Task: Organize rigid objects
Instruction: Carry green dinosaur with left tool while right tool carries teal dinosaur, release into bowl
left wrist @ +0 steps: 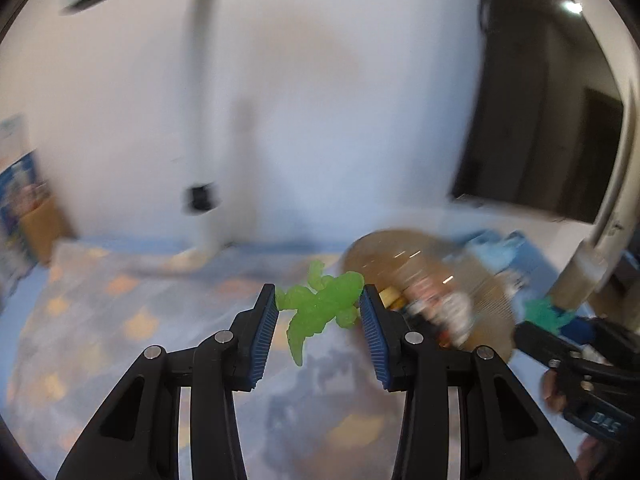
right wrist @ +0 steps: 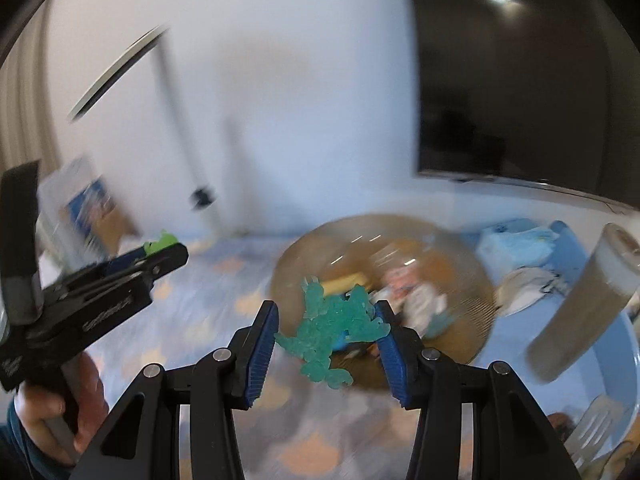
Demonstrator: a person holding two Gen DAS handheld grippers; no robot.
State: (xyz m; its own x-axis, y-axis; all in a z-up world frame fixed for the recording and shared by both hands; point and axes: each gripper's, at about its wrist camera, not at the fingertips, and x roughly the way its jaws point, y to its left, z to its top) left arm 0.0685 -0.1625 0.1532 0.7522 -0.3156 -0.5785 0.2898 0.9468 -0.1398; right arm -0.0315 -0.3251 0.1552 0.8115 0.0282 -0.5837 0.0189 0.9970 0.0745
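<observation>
Green figure [left wrist: 320,306] in left tool [left wrist: 320,312], bowl [left wrist: 492,300] just beyond.

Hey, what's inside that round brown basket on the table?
The round brown basket holds a yellow piece and some blurred white and red toys. The teal figure in the right hand-held gripper covers its near side; blur prevents identifying more.

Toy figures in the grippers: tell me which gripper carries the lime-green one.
The left gripper carries the lime-green plastic figure; the right gripper's figure is teal.
</observation>
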